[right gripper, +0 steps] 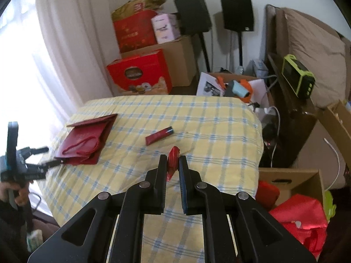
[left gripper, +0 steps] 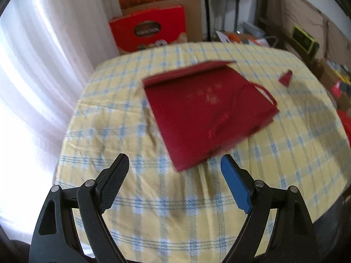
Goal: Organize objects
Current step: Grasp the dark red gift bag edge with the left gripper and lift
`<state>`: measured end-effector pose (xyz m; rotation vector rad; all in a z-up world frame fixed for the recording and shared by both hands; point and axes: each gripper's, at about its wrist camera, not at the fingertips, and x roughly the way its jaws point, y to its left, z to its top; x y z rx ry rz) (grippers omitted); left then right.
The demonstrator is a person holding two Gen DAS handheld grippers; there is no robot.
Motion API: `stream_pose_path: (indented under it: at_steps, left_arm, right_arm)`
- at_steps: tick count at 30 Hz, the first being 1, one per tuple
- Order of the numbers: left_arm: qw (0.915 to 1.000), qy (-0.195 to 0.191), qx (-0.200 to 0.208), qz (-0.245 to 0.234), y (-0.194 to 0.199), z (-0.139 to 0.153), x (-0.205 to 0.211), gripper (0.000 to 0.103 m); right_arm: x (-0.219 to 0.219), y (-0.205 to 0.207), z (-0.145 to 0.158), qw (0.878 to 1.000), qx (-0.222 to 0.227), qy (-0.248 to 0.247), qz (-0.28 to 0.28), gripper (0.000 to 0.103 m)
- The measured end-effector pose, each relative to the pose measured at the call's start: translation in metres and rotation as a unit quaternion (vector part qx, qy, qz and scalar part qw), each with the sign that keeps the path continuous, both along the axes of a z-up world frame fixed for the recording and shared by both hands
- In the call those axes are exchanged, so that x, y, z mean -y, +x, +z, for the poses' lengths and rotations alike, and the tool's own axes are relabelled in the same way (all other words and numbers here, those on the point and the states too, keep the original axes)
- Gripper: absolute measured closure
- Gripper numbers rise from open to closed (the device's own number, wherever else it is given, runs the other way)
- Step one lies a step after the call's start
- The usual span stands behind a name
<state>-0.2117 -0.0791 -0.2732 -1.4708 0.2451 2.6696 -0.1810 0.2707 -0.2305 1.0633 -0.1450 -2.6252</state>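
A dark red paper gift bag with cord handles lies flat on the yellow checked tablecloth; it also shows in the right wrist view. My left gripper is open and empty, hovering just in front of the bag's near corner; it also shows at the left edge of the right wrist view. My right gripper is shut on a small red wrapped packet, held above the table. A red tube with a blue cap lies mid-table, also seen far right in the left wrist view.
Red gift boxes and cardboard cartons stand behind the table by a white curtain. Two black speakers on stands are at the back. A green device, an open carton with red bags and clutter sit to the right.
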Motion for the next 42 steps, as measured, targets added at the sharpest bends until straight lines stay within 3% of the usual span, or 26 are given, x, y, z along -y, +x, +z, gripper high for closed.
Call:
stream_pose_path:
  at_steps: [4,9,14,19,27,28,30,33,42]
  left_arm:
    - [0.9999,-0.001,-0.008,-0.010,0.002,-0.002,-0.014,0.019]
    - [0.9998,0.009,-0.003,0.018,-0.008,-0.012,-0.014,0.019]
    - [0.9965,0.063,-0.006,0.055,-0.017,-0.019,0.000,0.019]
    - [0.9864,0.136,-0.015,0.090,-0.023,-0.019,0.019,0.019]
    - [0.9883,0.105,-0.049,0.099,-0.030,-0.024,0.016,0.020]
    - [0.9881,0.106,-0.052,0.098,-0.030,-0.025,0.016,0.021]
    - [0.9870,0.118,-0.052,0.095,-0.029,-0.026,0.016,0.038]
    - [0.9846,0.137,-0.051,0.095,-0.030,-0.026,0.019,0.054]
    - [0.9843,0.121,-0.078,0.101,-0.023,-0.011,0.021,0.063]
  right_arm:
    - [-0.005,0.001,0.003,1.000,-0.005,0.004,-0.003,0.094]
    - [-0.010,0.001,0.004,1.000,-0.005,0.002,-0.008,0.094]
    - [-0.010,0.001,0.002,1.000,-0.003,0.000,-0.007,0.093]
    - [-0.008,0.001,-0.001,1.000,0.001,-0.002,-0.005,0.093]
    - [-0.001,-0.001,0.001,1.000,-0.001,0.001,-0.001,0.093]
    - [0.000,-0.001,0.002,1.000,-0.001,0.001,0.000,0.093]
    - [0.003,-0.001,0.002,1.000,-0.001,0.001,0.001,0.093]
    - [0.007,-0.002,0.001,1.000,-0.001,0.002,0.004,0.093]
    - [0.013,0.000,0.001,1.000,0.002,0.002,0.009,0.093]
